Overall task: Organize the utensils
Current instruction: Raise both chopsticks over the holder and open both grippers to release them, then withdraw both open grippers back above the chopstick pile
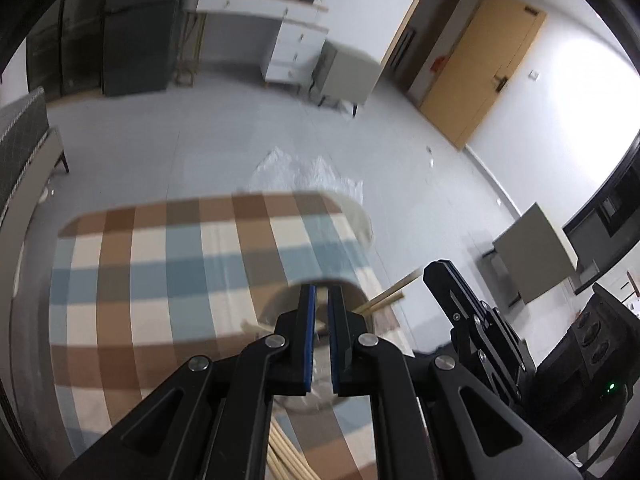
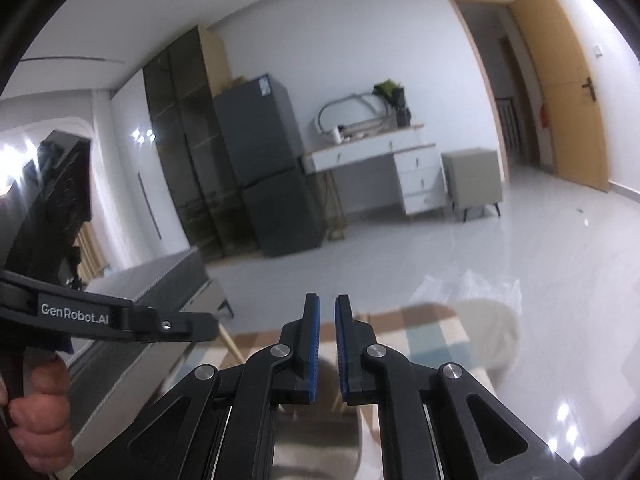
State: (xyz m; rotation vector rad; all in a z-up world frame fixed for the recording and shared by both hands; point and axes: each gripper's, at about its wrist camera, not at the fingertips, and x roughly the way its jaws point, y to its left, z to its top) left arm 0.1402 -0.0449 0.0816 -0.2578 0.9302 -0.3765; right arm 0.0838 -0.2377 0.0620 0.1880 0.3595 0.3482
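A beige round holder (image 1: 272, 308) stands on the checked tablecloth (image 1: 160, 260), right under my left gripper (image 1: 322, 292). That gripper is shut, and I see nothing between its blue pads. Wooden chopsticks (image 1: 394, 290) stick out to the right past the holder's rim. More chopsticks (image 1: 286, 460) lie under the gripper's body at the bottom edge. My right gripper (image 2: 327, 300) hovers over the table's near end with its pads a narrow gap apart and nothing between them. From the left wrist, the right gripper (image 1: 444, 276) shows side-on, to the right of the holder.
The table ends a little past the holder; a beige rounded seat (image 2: 492, 332) stands at its far end. A clear plastic bag (image 1: 304, 172) lies on the grey floor beyond. A hand (image 2: 36, 420) holds the left gripper (image 2: 160, 324). Fridge, white desk and door stand far back.
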